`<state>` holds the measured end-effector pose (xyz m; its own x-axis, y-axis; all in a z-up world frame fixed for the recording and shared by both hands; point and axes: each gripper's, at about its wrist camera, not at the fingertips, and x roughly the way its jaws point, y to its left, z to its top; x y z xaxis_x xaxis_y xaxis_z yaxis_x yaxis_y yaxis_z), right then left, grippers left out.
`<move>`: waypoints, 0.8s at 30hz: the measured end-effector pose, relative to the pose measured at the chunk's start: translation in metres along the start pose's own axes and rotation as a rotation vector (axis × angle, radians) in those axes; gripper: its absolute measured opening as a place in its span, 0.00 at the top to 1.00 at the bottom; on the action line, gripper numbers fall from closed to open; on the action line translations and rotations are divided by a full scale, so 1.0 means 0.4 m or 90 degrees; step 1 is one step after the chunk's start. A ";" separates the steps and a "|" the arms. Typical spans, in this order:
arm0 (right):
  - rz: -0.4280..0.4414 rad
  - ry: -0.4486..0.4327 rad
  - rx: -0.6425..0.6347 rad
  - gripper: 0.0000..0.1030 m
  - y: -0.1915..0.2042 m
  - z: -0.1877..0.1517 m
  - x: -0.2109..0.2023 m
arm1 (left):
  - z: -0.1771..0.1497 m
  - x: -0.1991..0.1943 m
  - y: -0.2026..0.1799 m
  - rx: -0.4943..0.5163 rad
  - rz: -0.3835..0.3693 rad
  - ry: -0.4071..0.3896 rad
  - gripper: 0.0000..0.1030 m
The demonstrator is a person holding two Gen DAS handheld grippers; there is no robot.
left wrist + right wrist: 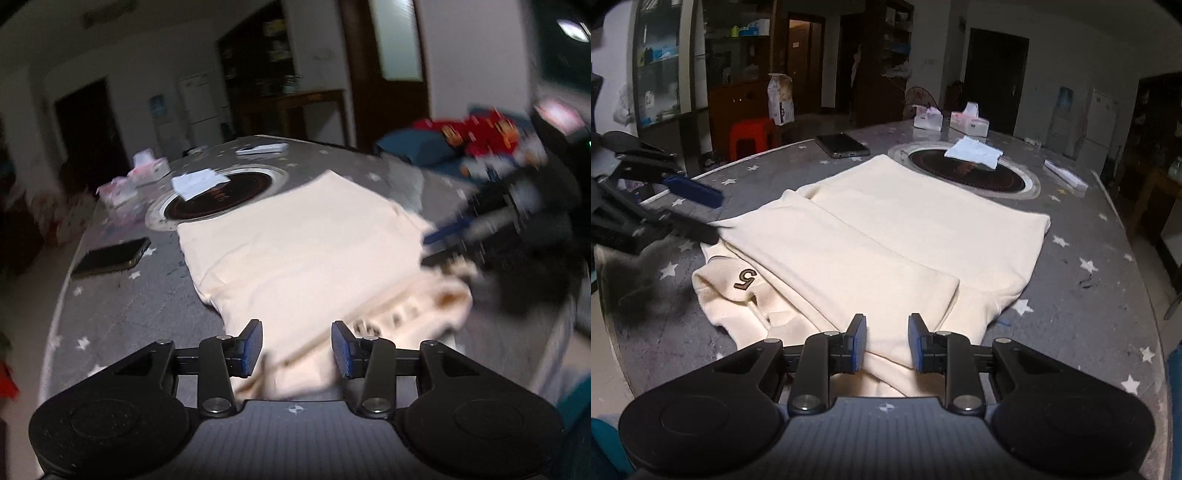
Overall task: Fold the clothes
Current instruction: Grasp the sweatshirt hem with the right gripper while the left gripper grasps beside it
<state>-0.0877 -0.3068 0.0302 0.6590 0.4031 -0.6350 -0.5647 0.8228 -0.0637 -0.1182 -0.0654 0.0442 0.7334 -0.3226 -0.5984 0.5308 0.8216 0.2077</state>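
Grey table with little white stars [1089, 302], a round cooktop [971, 171] sunk in straight ahead with a white cloth [975, 151] on it, a phone [842, 144] off to the left, two tissue boxes [969, 123] at the far edge, red stool [751, 134] beyond.

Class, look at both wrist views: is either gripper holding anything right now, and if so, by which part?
Nothing is held. The left gripper and right gripper both have open jaws above the near edge of the cream garment, with no cloth pinched.
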 end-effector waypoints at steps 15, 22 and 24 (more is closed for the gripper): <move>-0.009 0.025 -0.087 0.65 0.031 -0.022 -0.093 | -0.063 0.038 -0.126 0.225 -0.009 -0.054 0.57; -0.002 0.033 -0.165 0.56 0.055 -0.040 -0.110 | -0.021 0.058 -0.085 0.153 -0.047 -0.067 0.87; 0.004 0.030 -0.188 0.52 0.064 -0.043 -0.107 | -0.002 0.061 -0.061 0.110 -0.057 -0.072 0.90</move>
<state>-0.1390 -0.3097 0.0423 0.6352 0.3830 -0.6707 -0.6930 0.6660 -0.2760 -0.1134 -0.0929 0.0241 0.7182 -0.4487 -0.5319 0.6534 0.6978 0.2935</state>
